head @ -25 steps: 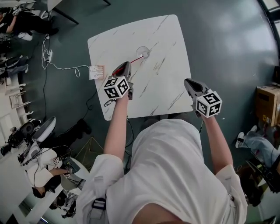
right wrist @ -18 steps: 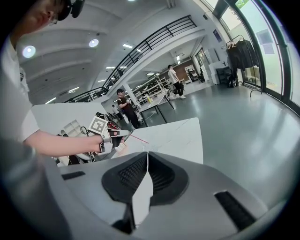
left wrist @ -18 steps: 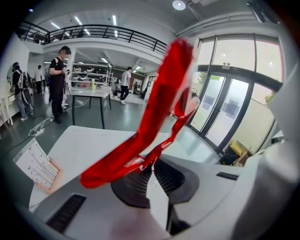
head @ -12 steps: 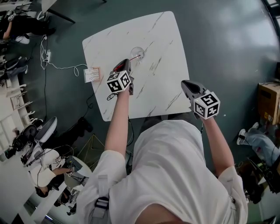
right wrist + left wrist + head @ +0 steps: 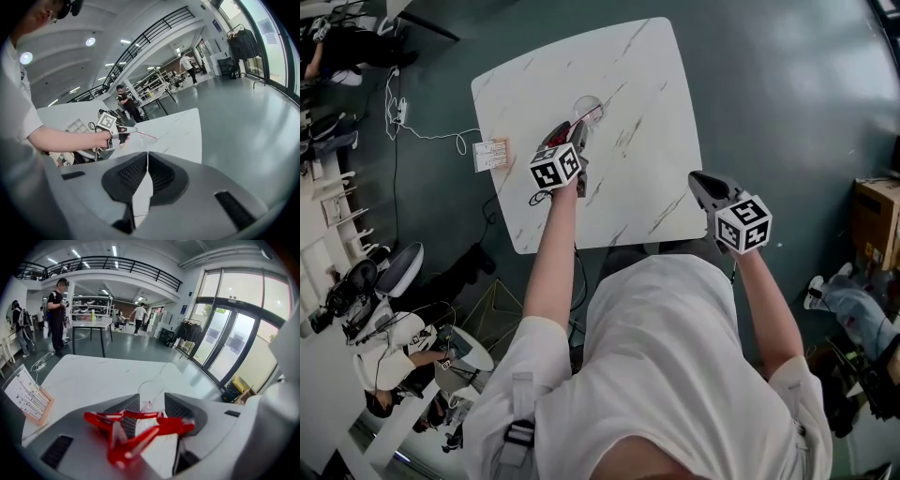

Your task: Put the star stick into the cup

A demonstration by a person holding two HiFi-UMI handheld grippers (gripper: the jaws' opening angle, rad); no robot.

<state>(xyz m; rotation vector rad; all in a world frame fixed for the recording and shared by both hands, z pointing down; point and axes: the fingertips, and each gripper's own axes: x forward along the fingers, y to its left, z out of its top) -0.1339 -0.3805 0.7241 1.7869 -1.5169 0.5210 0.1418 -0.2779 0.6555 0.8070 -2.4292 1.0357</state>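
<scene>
L hand-held gripper is hovering over white bench, jaws just been opening w/ star stick between, stick reaching to clear cup. R hand-held gripper is hanging at bench's right edge.

Daylight pours through the tall glass doors in the left gripper view and washes the panes pale; ceiling strip lights leave small glares. Both gripper views bulge at the rims and fall to black in the corners. The star stick, close to the lens, is soft and smeared. In the head view the tabletop is evenly bright, the floor dully sheened.
</scene>
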